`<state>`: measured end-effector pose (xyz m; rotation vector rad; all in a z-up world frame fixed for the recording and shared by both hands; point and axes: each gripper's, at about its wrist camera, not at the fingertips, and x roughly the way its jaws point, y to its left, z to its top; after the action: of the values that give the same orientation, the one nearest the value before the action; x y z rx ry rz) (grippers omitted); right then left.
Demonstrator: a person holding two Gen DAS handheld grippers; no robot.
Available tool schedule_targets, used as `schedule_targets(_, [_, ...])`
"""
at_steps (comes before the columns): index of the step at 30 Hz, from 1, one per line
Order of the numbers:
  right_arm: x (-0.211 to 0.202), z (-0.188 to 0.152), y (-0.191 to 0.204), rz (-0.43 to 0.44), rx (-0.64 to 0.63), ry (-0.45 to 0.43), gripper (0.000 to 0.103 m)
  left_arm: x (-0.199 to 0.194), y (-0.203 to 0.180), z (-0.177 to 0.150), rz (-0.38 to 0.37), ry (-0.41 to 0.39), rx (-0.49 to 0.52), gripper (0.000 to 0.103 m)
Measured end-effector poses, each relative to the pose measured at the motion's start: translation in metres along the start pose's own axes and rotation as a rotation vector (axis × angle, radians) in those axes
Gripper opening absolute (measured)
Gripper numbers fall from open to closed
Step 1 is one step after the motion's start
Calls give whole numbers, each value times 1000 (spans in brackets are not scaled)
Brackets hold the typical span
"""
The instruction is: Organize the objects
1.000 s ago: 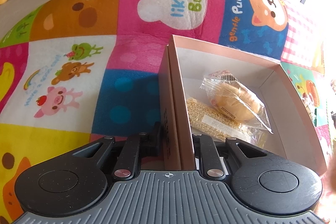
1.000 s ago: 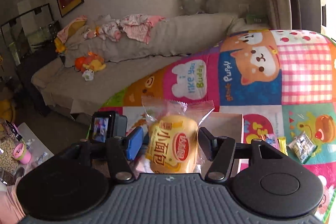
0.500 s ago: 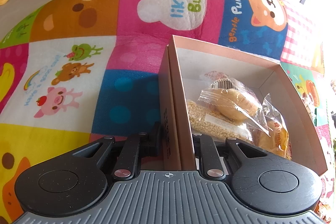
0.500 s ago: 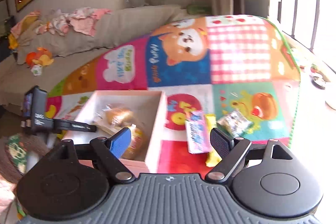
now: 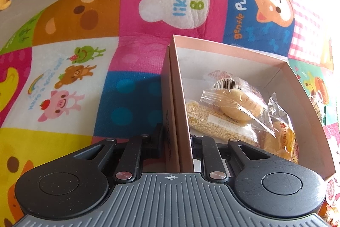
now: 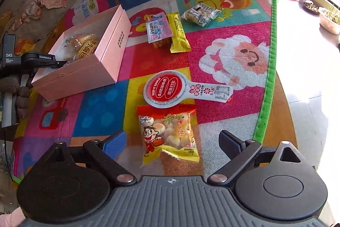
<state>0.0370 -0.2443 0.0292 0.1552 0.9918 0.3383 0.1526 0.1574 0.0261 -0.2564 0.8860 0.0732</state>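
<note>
A pink open box (image 5: pixel 233 50) sits on the colourful play mat; it also shows in the right wrist view (image 6: pixel 106 50). My left gripper (image 5: pixel 176 137) is shut on the box's near wall. Inside lie a grain packet (image 5: pixel 212 122), a clear-wrapped bun (image 5: pixel 238 103) and a yellow-wrapped bun (image 5: pixel 282 139). My right gripper (image 6: pixel 170 142) is open and empty, with a red-and-yellow bag of small biscuits (image 6: pixel 167 133) lying on the mat between its fingers. A round red-and-white paddle-shaped pack (image 6: pixel 176 88) lies just beyond it.
Further on the mat lie a Volcano snack pack (image 6: pixel 158 29), a yellow bar (image 6: pixel 178 35) and a clear pack of sweets (image 6: pixel 200 13). The mat's green edge (image 6: pixel 267 78) runs along the right, with floor and plant pots beyond. A sofa with cushions stands behind.
My right gripper let the yellow-wrapped bun go into the box, opened, and swung right and down over the biscuit bag. My left gripper has kept its hold on the box wall.
</note>
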Motion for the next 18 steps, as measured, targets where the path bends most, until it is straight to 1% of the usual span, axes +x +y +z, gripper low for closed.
schedule_targets(2, [4,-5,11,78,-20,27,94,0,0,0,0,-1,0,19])
schedule_targets(3, [5,-6,18,97,-43,34,94,0,0,0,0,-2,1,19])
schedule_targets(4, [6,-7,23,97,-72,36,94,0,0,0,-1,-3,1,19])
schedule_targets(6, [5,-7,31,58,-124,21,94,0,0,-1,-1,-5,1,19])
schedule_targets(9, [3,-4,32,1,-150,-1,95,0,0,-1,-2,-6,0,19])
schedule_targets(15, [15,3,19,-23,-68,19,95,-1,1,-2,-8,-11,0,19])
schedule_targets(18, [17,6,21,-26,-60,0,95,0,1,-2,-7,-14,-1,19])
